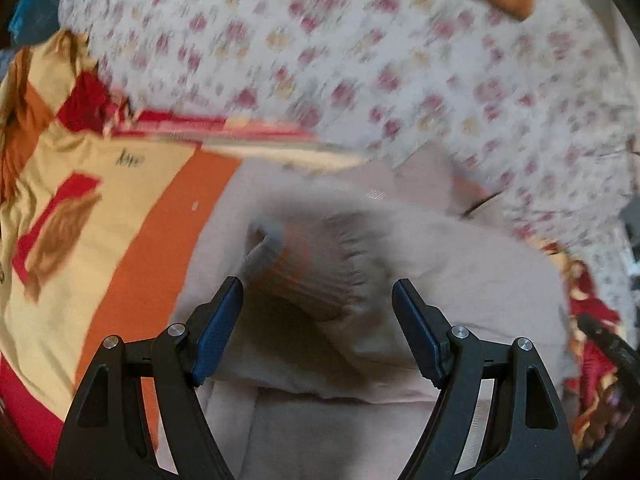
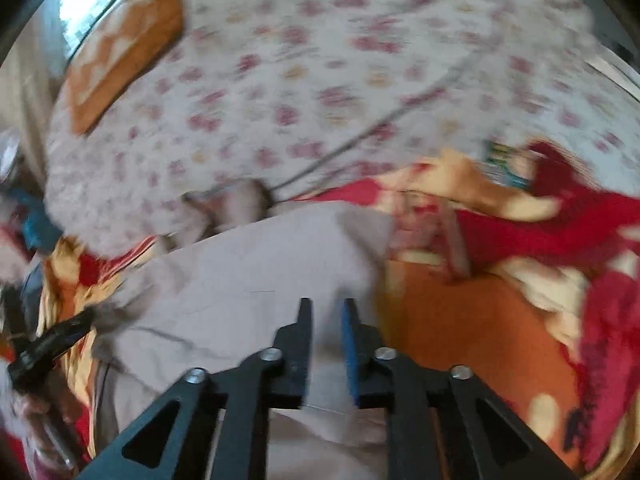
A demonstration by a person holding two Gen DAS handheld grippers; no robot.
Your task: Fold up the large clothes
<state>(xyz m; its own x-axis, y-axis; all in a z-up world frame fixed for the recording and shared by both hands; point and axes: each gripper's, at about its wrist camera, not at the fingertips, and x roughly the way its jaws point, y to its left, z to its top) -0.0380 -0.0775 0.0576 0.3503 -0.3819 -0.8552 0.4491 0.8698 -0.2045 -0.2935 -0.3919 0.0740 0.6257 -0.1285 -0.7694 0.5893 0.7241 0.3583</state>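
- Covering the far part of the bed, a floral sheet [image 1: 360, 60] lies beyond the beige garment [image 1: 460, 280].
- Under that garment spreads an orange, cream and red blanket [image 1: 132, 240].
- Over the garment's gathered waistband, the left gripper [image 1: 318, 292] hovers, jaws wide, gripping nothing.
- At the garment's right edge, the right gripper [image 2: 326, 308] shows jaws narrowly parted; whether they pinch cloth I cannot tell.

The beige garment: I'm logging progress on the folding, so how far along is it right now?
Done: the beige garment lies on the orange and red blanket with at least one layer doubled over, an edge showing across its near part. In hand: nothing clearly; the left gripper hovers open over the gathered waistband, and the right gripper has its jaws narrowly apart above the cloth. Left: further folds, since it is bunched and uneven.
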